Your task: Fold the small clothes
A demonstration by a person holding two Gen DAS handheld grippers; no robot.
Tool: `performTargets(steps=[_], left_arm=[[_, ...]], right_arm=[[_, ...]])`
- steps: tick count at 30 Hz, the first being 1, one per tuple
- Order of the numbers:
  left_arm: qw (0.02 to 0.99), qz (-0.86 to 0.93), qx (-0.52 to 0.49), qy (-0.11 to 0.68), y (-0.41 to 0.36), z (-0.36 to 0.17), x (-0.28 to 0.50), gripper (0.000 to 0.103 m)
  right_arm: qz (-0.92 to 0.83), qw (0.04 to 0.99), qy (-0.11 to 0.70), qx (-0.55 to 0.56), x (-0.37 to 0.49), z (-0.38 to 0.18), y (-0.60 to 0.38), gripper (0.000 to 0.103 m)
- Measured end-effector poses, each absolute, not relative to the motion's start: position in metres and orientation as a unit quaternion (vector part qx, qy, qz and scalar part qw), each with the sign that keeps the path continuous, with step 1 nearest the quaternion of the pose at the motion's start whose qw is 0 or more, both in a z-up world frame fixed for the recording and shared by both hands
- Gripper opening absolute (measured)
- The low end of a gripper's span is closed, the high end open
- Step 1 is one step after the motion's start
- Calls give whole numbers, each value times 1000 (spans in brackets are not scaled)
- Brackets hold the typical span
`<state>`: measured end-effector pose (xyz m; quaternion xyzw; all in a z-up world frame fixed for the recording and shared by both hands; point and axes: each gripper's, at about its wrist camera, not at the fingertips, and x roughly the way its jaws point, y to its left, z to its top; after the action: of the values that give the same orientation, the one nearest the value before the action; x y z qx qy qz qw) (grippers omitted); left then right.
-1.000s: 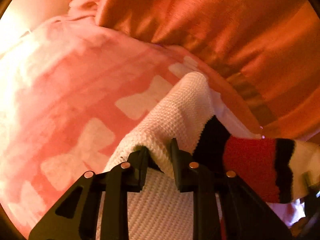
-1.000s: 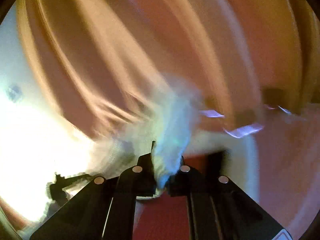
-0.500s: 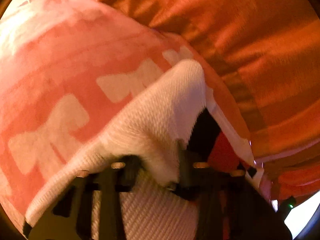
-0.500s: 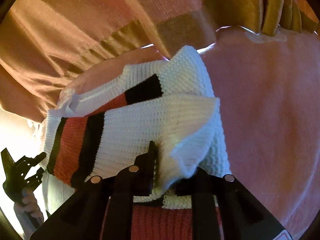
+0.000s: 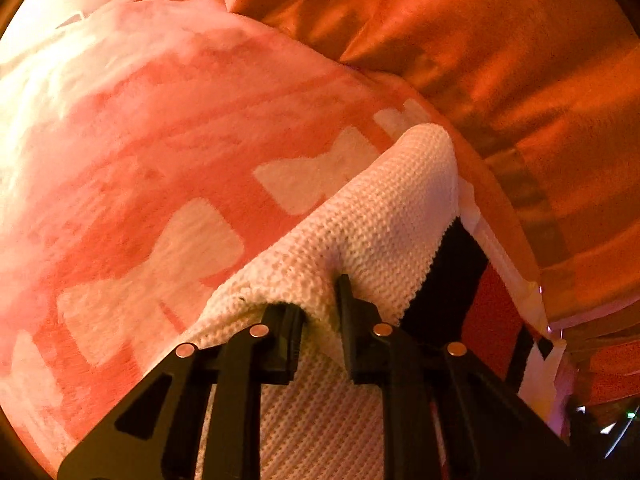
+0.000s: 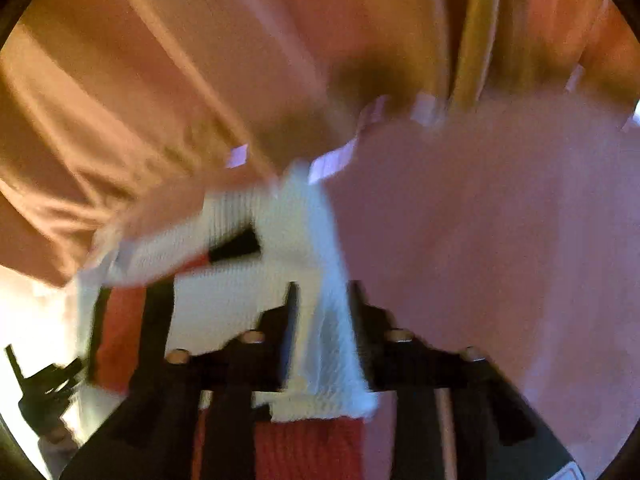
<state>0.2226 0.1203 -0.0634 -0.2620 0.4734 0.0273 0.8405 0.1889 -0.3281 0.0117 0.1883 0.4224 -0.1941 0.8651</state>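
Left gripper [image 5: 322, 312] clamped; right gripper [image 6: 324, 308] jaws opening.

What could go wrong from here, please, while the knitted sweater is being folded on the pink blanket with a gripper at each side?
1. The right gripper is opening with a white fold of the knitted sweater between its fingers; the fold may spring back or snag as it withdraws.
2. The left gripper pinches only a bunched ridge of knit, so pulling could stretch it or skew the fold.
3. The pink blanket is soft and rumpled, so the sweater may settle unevenly.
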Motion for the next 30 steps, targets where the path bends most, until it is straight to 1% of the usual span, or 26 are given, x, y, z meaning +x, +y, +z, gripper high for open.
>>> performTargets(steps=[1, 3, 6, 8, 10, 12, 17, 18, 19, 23, 25, 26, 28, 29, 30], left_arm=[[839, 28, -264, 475, 121, -64, 222, 17], [838, 28, -266, 475, 121, -64, 222, 17], [838, 25, -267, 476, 121, -65, 222, 17], [836, 23, -270, 478, 121, -65, 224, 17], [833, 16, -273, 480, 123, -66, 225, 17], [832, 10, -275, 482, 125, -67, 227, 17], [829, -8, -273, 489, 131, -68, 228, 17], [828, -11, -274, 489, 132, -69, 229, 17], [826, -13, -277, 491, 134, -69, 229, 17], [821, -18, -284, 494, 141, -70, 232, 17], [821, -17, -286, 494, 142, -73, 236, 17], [822, -16, -285, 493, 141, -73, 237, 17], [825, -12, -277, 493, 139, -73, 238, 17], [827, -10, -273, 492, 138, -73, 237, 17], [828, -10, -266, 493, 136, -72, 237, 17]], right_arm=[[-161, 880, 409, 178, 194, 25, -311, 37], [-86, 888, 419, 166, 217, 33, -272, 37], [48, 871, 468, 138, 283, 16, -187, 36], [91, 863, 486, 105, 316, 3, -143, 36], [120, 854, 501, 76, 354, -17, -102, 36], [136, 840, 520, 71, 387, -37, -78, 36], [124, 831, 540, 45, 428, -73, -49, 36], [123, 830, 542, 43, 433, -78, -45, 26], [127, 830, 540, 50, 437, -81, -46, 5], [119, 842, 523, 58, 454, -76, -42, 4], [110, 831, 544, 40, 470, -95, -32, 4], [109, 834, 539, 37, 471, -94, -31, 4], [115, 834, 537, 58, 468, -82, -36, 4], [121, 840, 524, 70, 464, -73, -38, 4], [129, 853, 499, 83, 447, -52, -50, 5]])
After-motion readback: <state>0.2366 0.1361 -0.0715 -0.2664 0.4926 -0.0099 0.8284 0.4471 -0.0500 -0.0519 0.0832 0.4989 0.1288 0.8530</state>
